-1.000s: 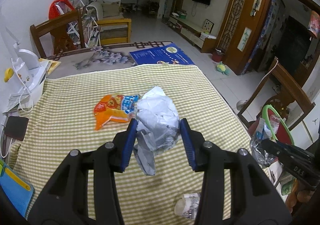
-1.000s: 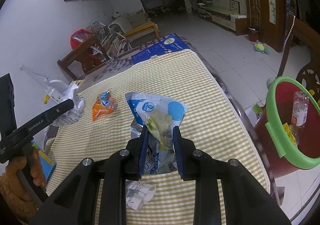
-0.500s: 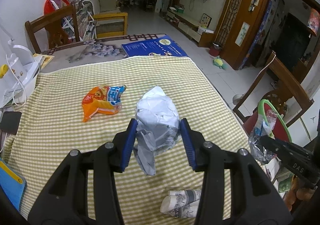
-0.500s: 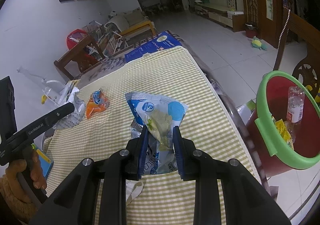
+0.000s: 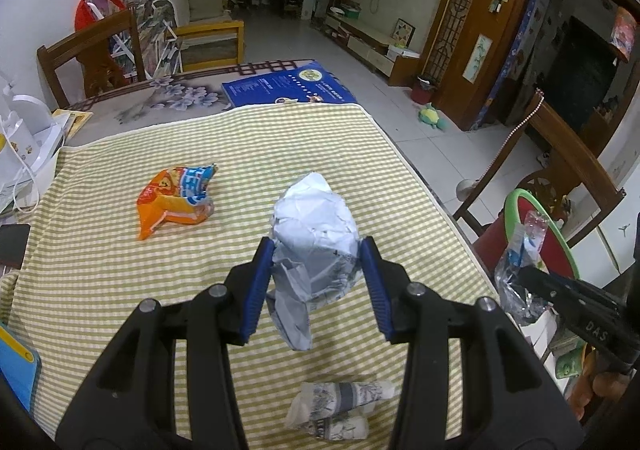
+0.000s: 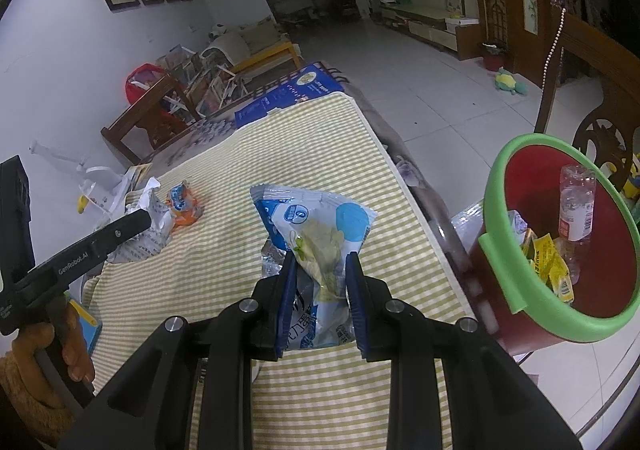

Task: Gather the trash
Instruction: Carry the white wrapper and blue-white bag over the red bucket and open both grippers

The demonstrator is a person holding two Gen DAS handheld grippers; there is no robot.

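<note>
My left gripper (image 5: 316, 270) is shut on a crumpled grey paper ball (image 5: 314, 234) and holds it above the checked tablecloth (image 5: 100, 250). My right gripper (image 6: 320, 278) is shut on a blue and white snack bag (image 6: 316, 234), held above the table's right side. A red bin with a green rim (image 6: 560, 250) stands past the table's right edge and holds a plastic bottle (image 6: 576, 209) and yellow wrappers. An orange snack wrapper (image 5: 172, 197) lies on the cloth to the left. A rolled paper scrap (image 5: 340, 406) lies near the front edge.
A blue booklet (image 5: 284, 85) lies at the table's far end. A white appliance (image 5: 24, 129) and a dark phone (image 5: 12, 246) sit at the left edge. Wooden chairs stand behind the table (image 5: 92, 53) and at the right (image 5: 560, 153), beside the bin.
Both grippers have moved to the right with their trash still held. The bin has grown larger and closer in the right wrist view. The orange wrapper has not moved on the cloth.
</note>
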